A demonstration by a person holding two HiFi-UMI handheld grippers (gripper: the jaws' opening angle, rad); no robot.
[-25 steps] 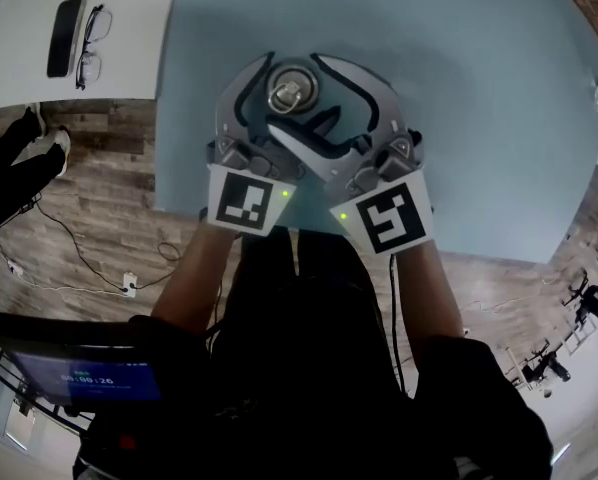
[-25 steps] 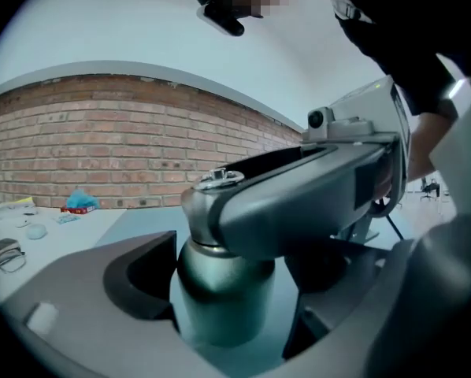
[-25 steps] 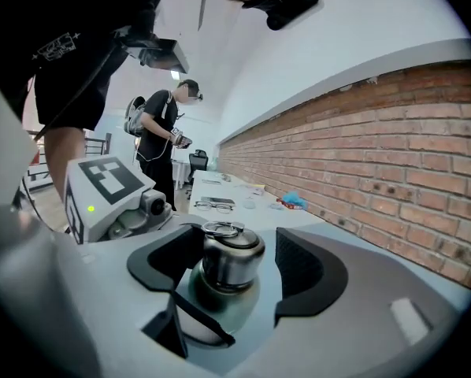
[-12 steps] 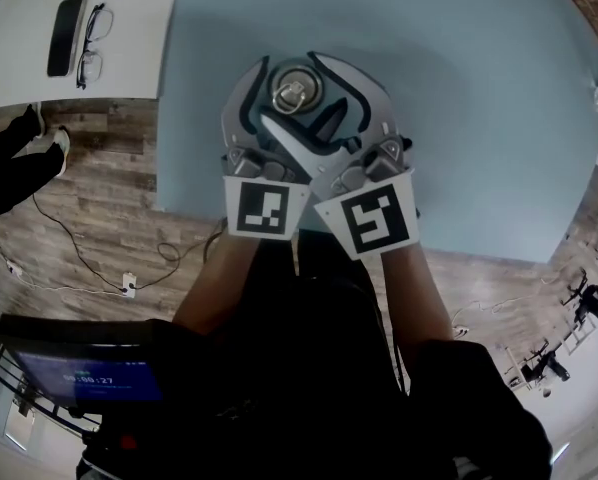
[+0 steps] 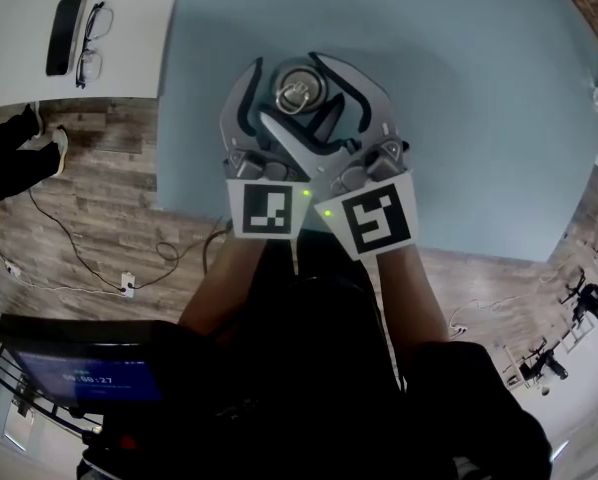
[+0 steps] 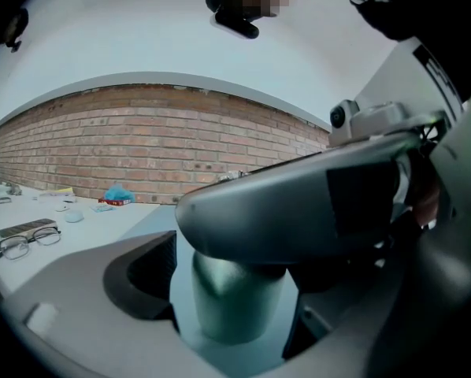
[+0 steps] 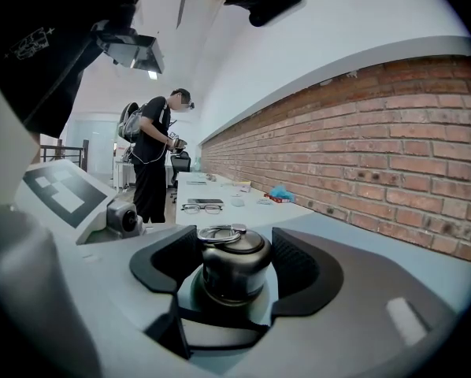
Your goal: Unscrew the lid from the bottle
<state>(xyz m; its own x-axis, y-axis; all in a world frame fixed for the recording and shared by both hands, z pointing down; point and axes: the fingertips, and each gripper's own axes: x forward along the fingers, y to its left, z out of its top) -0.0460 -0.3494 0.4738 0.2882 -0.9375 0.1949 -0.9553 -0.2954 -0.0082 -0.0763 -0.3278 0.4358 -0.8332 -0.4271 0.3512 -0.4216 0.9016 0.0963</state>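
A dull green bottle [image 6: 237, 299] with a dark metal lid [image 7: 234, 260] and a wire ring [image 5: 296, 92] on top stands on the pale blue table [image 5: 459, 98]. My left gripper [image 6: 234, 305] sits low around the bottle's body, and a strip of table shows between its left pad [image 6: 145, 278] and the bottle. My right gripper [image 7: 234, 278] crosses above it at lid height. Its jaws are closing with the lid between the pads [image 7: 298, 266], and a small gap shows on each side.
The bottle stands near the table's front edge [image 5: 279, 208]. A white table at the left holds glasses [image 5: 92, 36] and a dark phone [image 5: 65, 36]. Cables [image 5: 89, 268] lie on the wooden floor. A person [image 7: 153, 164] stands by the far desks, along a brick wall [image 7: 393, 148].
Both grippers have drawn closer together around the bottle, the left one sliding right. The right jaws have narrowed a little round the lid. The bottle stays put.
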